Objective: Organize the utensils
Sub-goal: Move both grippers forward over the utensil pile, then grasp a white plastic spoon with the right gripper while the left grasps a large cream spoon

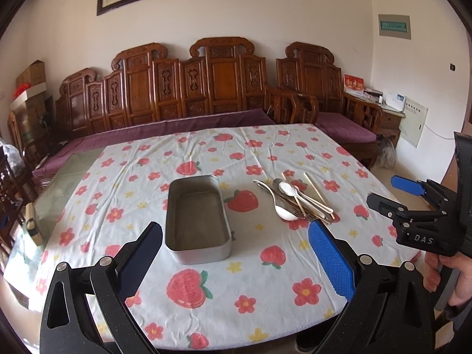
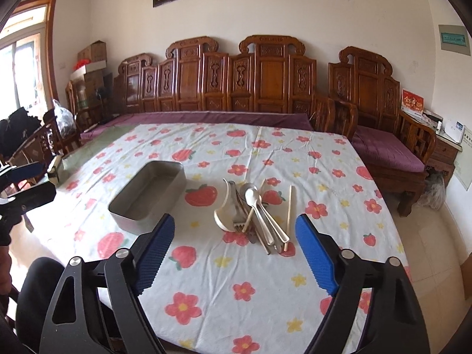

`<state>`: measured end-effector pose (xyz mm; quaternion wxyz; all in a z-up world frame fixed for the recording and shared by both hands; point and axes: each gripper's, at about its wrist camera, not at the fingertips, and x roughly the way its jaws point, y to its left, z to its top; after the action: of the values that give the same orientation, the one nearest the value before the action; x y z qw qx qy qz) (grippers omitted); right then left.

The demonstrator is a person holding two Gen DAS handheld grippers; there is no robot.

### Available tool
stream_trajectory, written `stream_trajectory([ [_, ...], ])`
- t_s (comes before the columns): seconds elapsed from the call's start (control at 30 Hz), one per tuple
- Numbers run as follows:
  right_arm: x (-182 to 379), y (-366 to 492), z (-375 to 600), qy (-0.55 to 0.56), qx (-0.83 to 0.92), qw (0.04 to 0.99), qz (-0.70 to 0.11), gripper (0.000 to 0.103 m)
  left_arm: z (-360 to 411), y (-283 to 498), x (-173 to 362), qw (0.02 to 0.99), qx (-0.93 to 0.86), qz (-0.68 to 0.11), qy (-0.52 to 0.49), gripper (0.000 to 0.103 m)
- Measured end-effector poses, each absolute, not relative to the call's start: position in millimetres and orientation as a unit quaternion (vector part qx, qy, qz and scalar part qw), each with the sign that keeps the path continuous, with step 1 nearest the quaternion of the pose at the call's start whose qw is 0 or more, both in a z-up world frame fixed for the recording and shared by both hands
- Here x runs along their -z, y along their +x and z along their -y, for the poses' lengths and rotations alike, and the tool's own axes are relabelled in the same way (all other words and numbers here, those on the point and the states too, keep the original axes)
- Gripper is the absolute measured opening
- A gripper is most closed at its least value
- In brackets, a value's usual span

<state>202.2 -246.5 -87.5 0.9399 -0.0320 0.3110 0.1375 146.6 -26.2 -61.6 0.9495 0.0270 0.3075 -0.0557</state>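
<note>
Two tools, left tool (image 1: 236,244) and right tool (image 2: 234,243), fingers apart, empty; utensil pile (image 2: 259,216) tangled right of tin (image 1: 196,219); grabbing one risks dragging neighbours off surface (image 2: 236,295)

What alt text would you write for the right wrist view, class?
A heap of utensils lies on a strawberry-print tablecloth, with an empty metal tin to its left. The open right claw frames them; a carved wooden bench stands behind.

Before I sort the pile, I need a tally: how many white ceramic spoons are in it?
2. One white spoon lies bowl-up in the middle of the utensil pile; a second curves along its left edge. More may be hidden beneath.
</note>
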Motion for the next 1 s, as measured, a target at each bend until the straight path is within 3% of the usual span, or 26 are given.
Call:
stream_trajectory([
  [0.3,139,270,268,-0.036,-0.150,0.912,-0.380,0.064,43,189,85,0.937,0.090,-0.336,0.021,0.096],
  [0.57,187,317,270,-0.021,-0.183,0.881,-0.436,0.040,54,216,104,0.929,0.104,-0.354,0.025,0.096],
  [1.0,228,390,248,-0.045,-0.195,0.854,-0.479,0.017,64,246,133,0.914,0.112,-0.389,0.038,0.096],
])
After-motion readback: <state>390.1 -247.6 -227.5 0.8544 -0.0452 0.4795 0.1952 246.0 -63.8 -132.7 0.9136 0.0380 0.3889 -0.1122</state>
